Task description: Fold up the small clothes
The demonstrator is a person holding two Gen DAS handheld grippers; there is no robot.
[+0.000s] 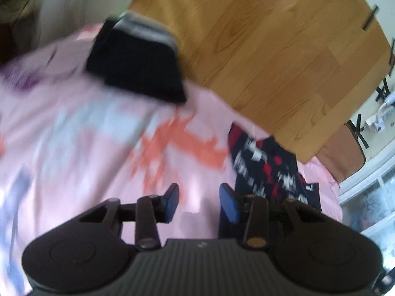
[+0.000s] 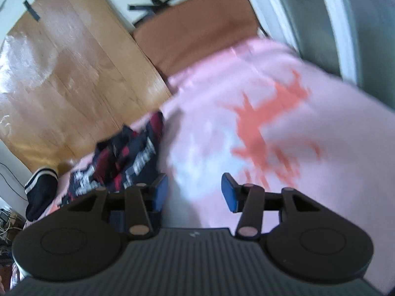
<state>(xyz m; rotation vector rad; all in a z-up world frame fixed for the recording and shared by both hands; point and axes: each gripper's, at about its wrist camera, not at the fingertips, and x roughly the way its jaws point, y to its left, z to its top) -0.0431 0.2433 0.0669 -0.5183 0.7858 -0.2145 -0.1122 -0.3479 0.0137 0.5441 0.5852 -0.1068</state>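
Observation:
A folded black garment with a grey-white striped band (image 1: 138, 59) lies on the pink printed sheet (image 1: 74, 135) at the far edge. A crumpled black, red and white patterned garment (image 1: 266, 165) lies to the right of my left gripper (image 1: 199, 197), which is open and empty above the sheet. In the right wrist view the patterned garment (image 2: 123, 157) lies left of my right gripper (image 2: 195, 192), also open and empty. The black striped garment (image 2: 40, 187) shows at the far left. Both views are motion-blurred.
A wooden floor (image 1: 259, 37) borders the sheet's far edge. A brown cushion (image 2: 195, 29) lies beyond the sheet, with cables and plugs by the wall (image 1: 380, 116). A window frame or glass panel (image 2: 333, 19) runs along the right.

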